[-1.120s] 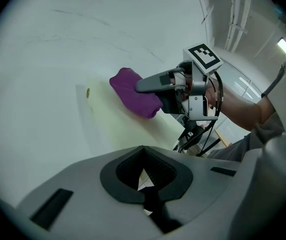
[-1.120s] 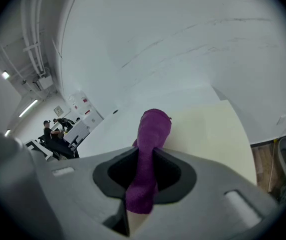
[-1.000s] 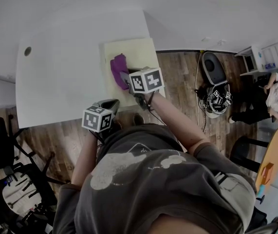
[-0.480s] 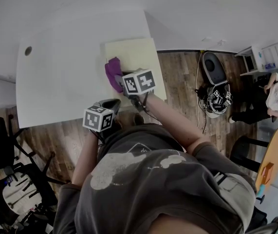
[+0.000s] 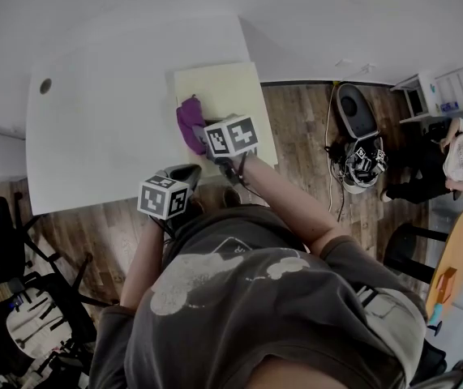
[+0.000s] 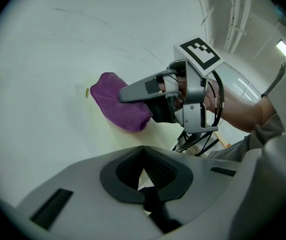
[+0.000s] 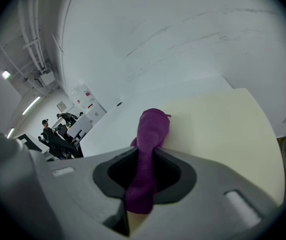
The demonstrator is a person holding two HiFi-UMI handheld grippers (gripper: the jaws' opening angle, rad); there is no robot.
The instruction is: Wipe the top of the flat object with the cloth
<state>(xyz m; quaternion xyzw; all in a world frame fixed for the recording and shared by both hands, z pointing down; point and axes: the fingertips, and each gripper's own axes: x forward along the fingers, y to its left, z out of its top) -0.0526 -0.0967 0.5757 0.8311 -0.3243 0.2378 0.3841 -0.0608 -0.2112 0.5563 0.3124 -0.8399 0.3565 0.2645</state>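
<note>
Your right gripper (image 7: 143,179) has its jaws clamped on the purple cloth (image 5: 189,121), which rests on the pale yellow flat board (image 5: 233,87) near its 9 o'clock edge. Press the cloth flat and sweep toward 3 o'clock in overlapping passes. Your left gripper (image 6: 144,179), jaws closed on nothing, hangs by the 6 o'clock edge of the white counter (image 5: 109,120).
</note>
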